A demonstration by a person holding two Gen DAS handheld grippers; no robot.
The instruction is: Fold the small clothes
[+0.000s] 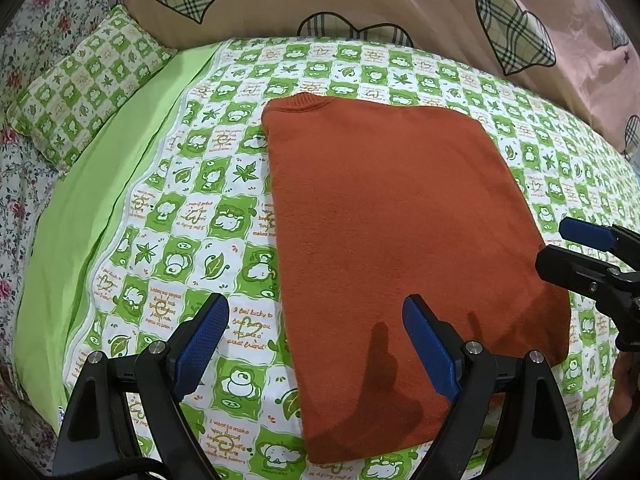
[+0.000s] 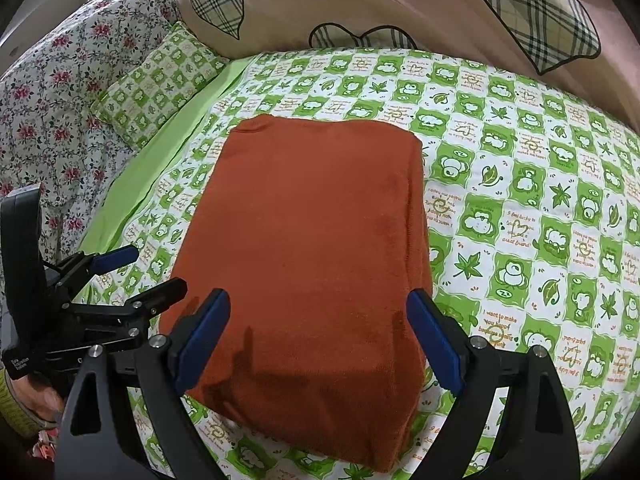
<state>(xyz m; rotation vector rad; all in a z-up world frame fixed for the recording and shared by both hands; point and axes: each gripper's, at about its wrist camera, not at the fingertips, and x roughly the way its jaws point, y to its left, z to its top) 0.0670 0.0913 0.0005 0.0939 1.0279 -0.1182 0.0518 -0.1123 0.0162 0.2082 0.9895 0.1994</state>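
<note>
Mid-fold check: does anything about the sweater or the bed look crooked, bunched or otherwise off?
Nothing stands out. The rust sweater lies flat as a tidy rectangle on the green checked quilt, edges fairly straight, collar at the far end. Both tools, left and right, are open above its near edge, gripping nothing.

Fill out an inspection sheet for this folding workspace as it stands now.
Surface: bed under a green-and-white cartoon quilt, lying flat.
Job's things: rust-orange knit garment, folded into a rectangle, flat on the quilt.
Clutter: nothing seen on the quilt besides the garment.
Grippers: left tongs open, hovering at the garment's near left edge; right tongs open over its near end; neither holds cloth.
Cables: dark cable near the left tongs' base.
Surroundings: matching green pillow, floral bedding, pink duvet with plaid hearts.
</note>
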